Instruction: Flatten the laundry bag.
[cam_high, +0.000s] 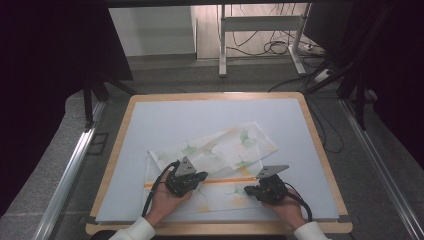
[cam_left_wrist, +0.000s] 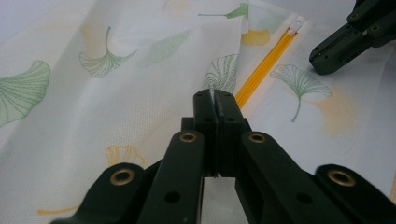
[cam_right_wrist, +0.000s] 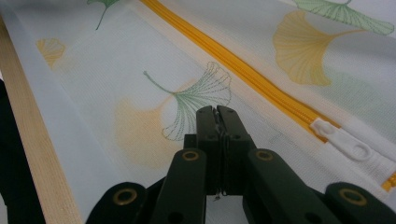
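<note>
A white mesh bag (cam_high: 220, 150) printed with green and orange ginkgo leaves lies partly folded on the pale blue mat (cam_high: 165, 120). An orange zipper (cam_high: 225, 180) runs across the bag, and its white pull (cam_right_wrist: 345, 142) sits close to my right gripper. My left gripper (cam_high: 201, 176) rests over the zipper's left part. Its jaws (cam_left_wrist: 214, 93) are shut, with a thin sliver of the bag's fabric pinched at the tips. My right gripper (cam_high: 249, 190) is shut the same way (cam_right_wrist: 215, 111) on the mesh just below the zipper. It also appears (cam_left_wrist: 327, 58) in the left gripper view.
The mat covers a wooden table (cam_high: 320, 145), whose front edge (cam_right_wrist: 32, 140) lies close beside my right gripper. Beyond the table are a metal desk frame (cam_high: 260, 25), loose cables on the floor and black curtains at both sides.
</note>
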